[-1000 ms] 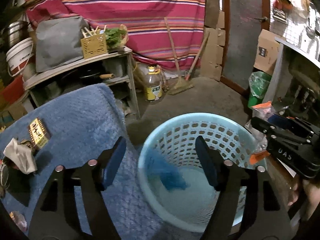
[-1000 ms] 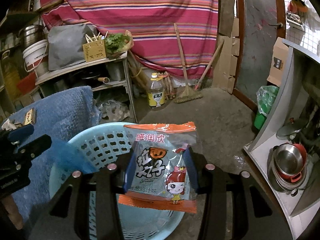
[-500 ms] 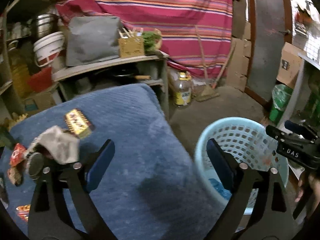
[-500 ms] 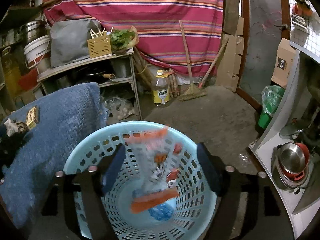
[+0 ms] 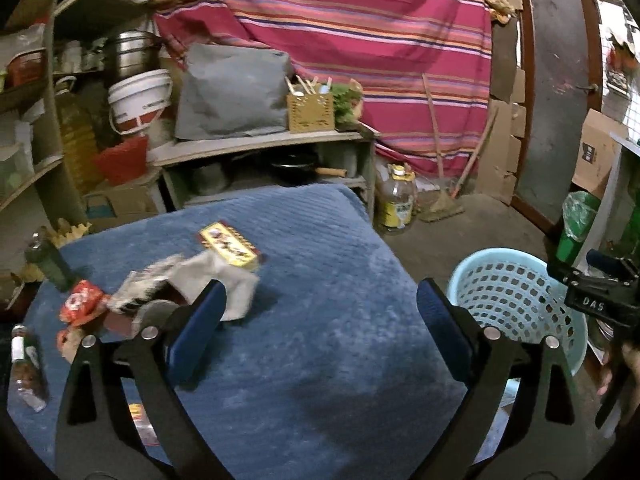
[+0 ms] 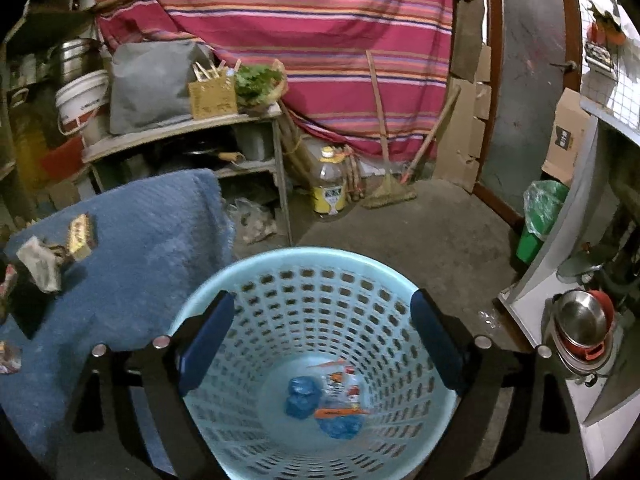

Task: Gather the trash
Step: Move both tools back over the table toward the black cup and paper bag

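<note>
A light blue perforated basket (image 6: 224,300) stands on the floor beside a table covered with a blue cloth (image 5: 320,280). A snack packet (image 6: 340,394) and crumpled blue plastic (image 6: 300,394) lie in its bottom. My right gripper (image 6: 316,340) is open and empty above the basket. My left gripper (image 5: 320,332) is open and empty above the cloth. On the cloth lie a yellow box (image 5: 230,245), a crumpled grey-white wrapper (image 5: 192,280) and a red wrapper (image 5: 82,306). The basket (image 5: 516,296) also shows in the left wrist view, with the right gripper's body (image 5: 600,300) over it.
A small bottle (image 5: 24,368) lies at the cloth's left edge. A wooden shelf (image 5: 260,144) with a grey bag and a bucket stands behind the table. An oil jug (image 6: 330,188), a broom and a green bin (image 6: 538,216) are on the floor. Pots (image 6: 584,328) sit at right.
My right gripper opened and the snack packet fell into the basket. My left gripper swung left from over the basket to over the blue cloth.
</note>
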The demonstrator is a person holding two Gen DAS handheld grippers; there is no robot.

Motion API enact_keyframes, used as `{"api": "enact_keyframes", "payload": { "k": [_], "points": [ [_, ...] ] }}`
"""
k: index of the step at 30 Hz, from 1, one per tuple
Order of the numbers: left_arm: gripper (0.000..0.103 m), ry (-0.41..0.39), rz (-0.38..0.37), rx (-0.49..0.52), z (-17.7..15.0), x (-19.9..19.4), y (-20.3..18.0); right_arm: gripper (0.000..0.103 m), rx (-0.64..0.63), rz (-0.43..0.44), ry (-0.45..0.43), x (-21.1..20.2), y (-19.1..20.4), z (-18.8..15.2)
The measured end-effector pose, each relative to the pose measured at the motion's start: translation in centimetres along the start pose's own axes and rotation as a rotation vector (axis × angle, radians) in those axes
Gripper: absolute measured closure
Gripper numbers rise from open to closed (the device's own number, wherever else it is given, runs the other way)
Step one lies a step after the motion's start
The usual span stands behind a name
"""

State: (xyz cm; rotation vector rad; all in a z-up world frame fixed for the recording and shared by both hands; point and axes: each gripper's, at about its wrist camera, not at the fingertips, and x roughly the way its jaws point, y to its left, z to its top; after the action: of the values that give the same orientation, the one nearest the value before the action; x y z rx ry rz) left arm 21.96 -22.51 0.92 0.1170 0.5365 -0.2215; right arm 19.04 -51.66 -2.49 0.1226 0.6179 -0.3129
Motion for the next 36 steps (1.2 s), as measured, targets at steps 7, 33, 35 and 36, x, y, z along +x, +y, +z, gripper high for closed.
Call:
{"api": "enact_keyframes", "payload": {
  "k": [7,33,35,36],
  "points": [
    [0.006,-0.034,0.063,-0.037,0.0,-2.7,4.9,0.011,-0.035,0.054,-0.077,-3.5,5.6,1.3],
    [0.006,0.016,0.304,-0.234,-7.0,-6.5,24.3,0.011,-0.18,0.249,-0.047,-6.1,25.3,-2.9],
    [0.006,0.025,0.313,-0.244,-7.5,-6.2,25.2,0.011,-0.187,0.249,-0.042,-5.9,26.0,-3.4],
    [0.006,0.029,0.318,-0.25,-7.9,-6.1,25.7,0.011,-0.193,0.251,-0.035,-5.7,26.5,-3.9]
  ]
}}
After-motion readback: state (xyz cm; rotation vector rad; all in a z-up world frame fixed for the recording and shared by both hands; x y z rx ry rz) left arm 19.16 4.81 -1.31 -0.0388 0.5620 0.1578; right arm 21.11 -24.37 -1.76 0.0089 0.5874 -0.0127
